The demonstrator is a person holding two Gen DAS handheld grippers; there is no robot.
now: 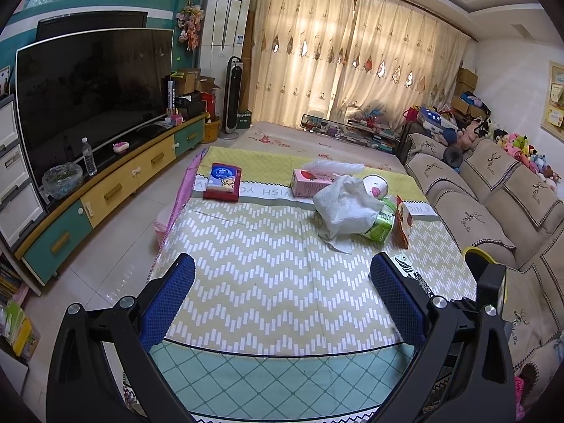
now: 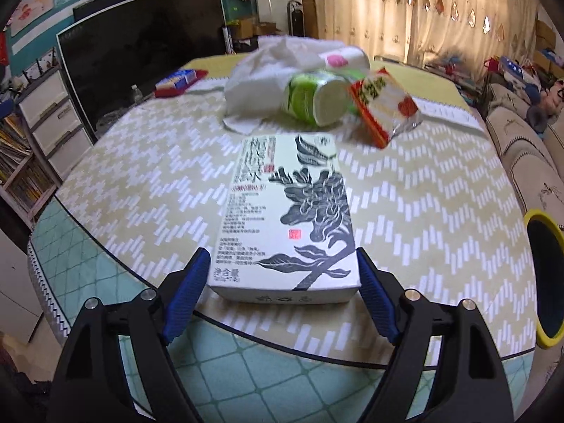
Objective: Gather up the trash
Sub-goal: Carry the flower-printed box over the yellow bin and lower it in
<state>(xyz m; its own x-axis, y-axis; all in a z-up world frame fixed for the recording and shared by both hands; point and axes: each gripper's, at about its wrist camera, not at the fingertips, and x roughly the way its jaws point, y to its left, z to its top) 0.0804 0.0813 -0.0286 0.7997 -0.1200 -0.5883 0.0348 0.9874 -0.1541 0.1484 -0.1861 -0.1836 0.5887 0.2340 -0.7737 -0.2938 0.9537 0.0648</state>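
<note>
Trash box point(image 2: 287, 218), white with a black flower print, lies flat on the table point(image 2: 141, 162) between the blue pads of the right gripper point(image 2: 282, 294), whose jaws are spread and not pressing on it. Beyond it lie a green cup point(image 2: 315, 97), a red snack bag point(image 2: 384, 104) and crumpled white paper point(image 2: 261, 70). The left gripper point(image 1: 282, 298) is spread over bare cloth, and the yellow-rimmed bin point(image 2: 544, 283) stands at the right, its inside dark.
</note>
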